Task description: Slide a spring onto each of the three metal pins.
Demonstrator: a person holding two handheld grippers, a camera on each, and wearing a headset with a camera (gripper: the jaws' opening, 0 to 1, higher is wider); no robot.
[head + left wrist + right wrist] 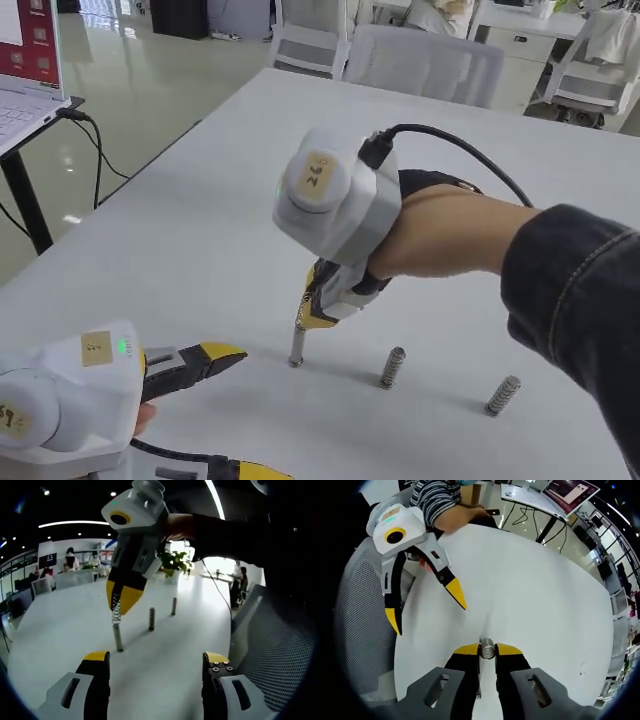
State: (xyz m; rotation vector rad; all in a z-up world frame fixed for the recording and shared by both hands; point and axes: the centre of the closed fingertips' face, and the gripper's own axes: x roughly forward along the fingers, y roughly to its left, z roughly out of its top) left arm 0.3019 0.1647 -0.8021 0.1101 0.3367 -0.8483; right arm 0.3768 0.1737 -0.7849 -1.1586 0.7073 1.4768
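The small coiled steel spring (116, 611) hangs at centre-left of the left gripper view, pinched by my right tool (487, 650). Its lower end is right at the top of the bare upright metal pin (118, 639) on the white surface (200, 230). I should keep the coil plumb, lower it slowly, and release only once it is threaded. My left tool (155, 657) is spread wide, empty.

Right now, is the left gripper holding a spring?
No: the left gripper is open with nothing between its jaws; the spring sits in the right gripper.
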